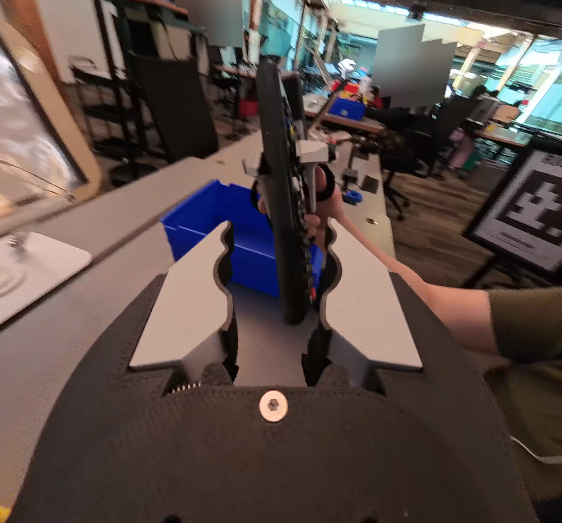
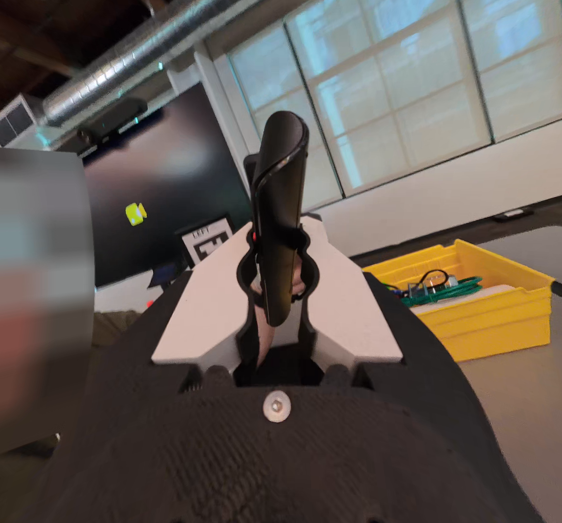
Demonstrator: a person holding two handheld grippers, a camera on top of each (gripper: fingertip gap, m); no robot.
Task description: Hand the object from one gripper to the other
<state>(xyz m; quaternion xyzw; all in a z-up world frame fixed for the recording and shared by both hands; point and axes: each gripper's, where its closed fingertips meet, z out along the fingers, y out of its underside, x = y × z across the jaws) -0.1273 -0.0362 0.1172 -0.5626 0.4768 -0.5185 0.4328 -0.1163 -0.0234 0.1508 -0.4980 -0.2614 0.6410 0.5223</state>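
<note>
The grey table [image 1: 91,311] carries a blue bin [image 1: 213,219] and a yellow bin [image 2: 486,320]. The left gripper [image 1: 275,280] gapes wide around the upright black remote [image 1: 282,204], apparently not touching it; the right gripper [image 2: 278,253] clamps it.

The remote control [image 2: 278,222] has a smooth, glossy black plastic back. The right gripper [image 2: 278,245] has matt pale fingers [image 2: 209,295] on a ribbed, rough black body, probably printed plastic. The yellow bin [image 2: 492,311] looks like smooth plastic.
</note>
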